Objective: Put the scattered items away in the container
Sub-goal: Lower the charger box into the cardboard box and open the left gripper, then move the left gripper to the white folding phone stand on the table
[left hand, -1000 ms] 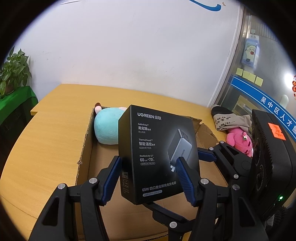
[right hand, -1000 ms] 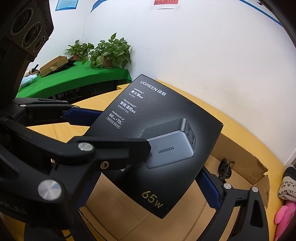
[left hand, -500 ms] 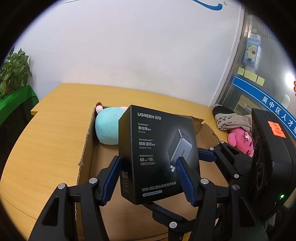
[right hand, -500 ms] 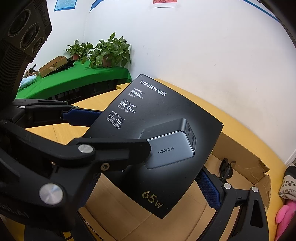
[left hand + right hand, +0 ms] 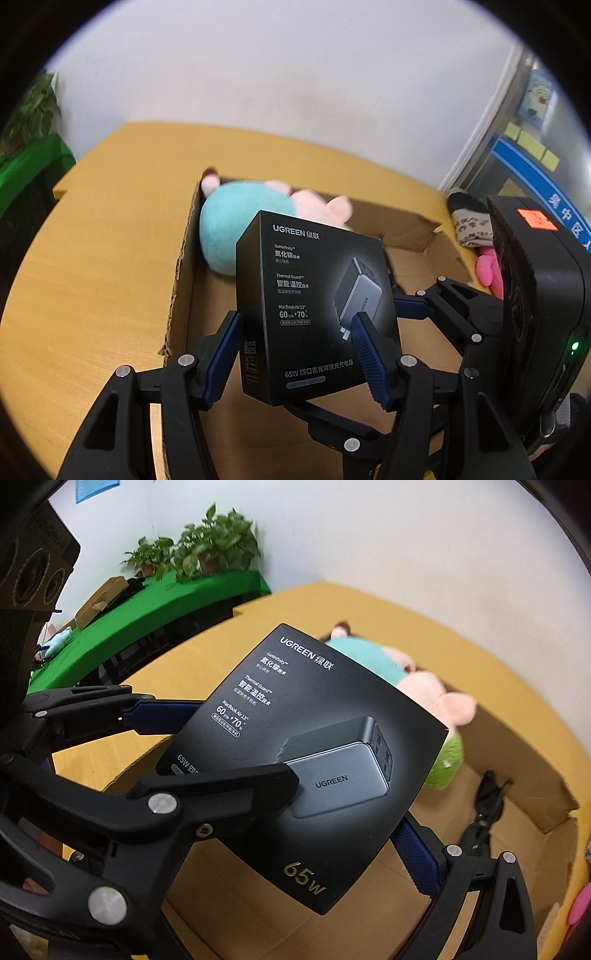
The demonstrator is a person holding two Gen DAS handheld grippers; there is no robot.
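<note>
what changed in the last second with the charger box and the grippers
Both views tipped downward and blurred, so the grippers moved together, carrying the black charger box over the cardboard box. More of the plush toy shows now: pink ears and a green part. No change in hold: the left gripper and right gripper each grip the charger box between their fingers. The pink toy lies outside as before.

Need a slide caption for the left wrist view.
Left claw holds a black charger box above the cardboard box holding a teal plush; right claw alongside.
</note>
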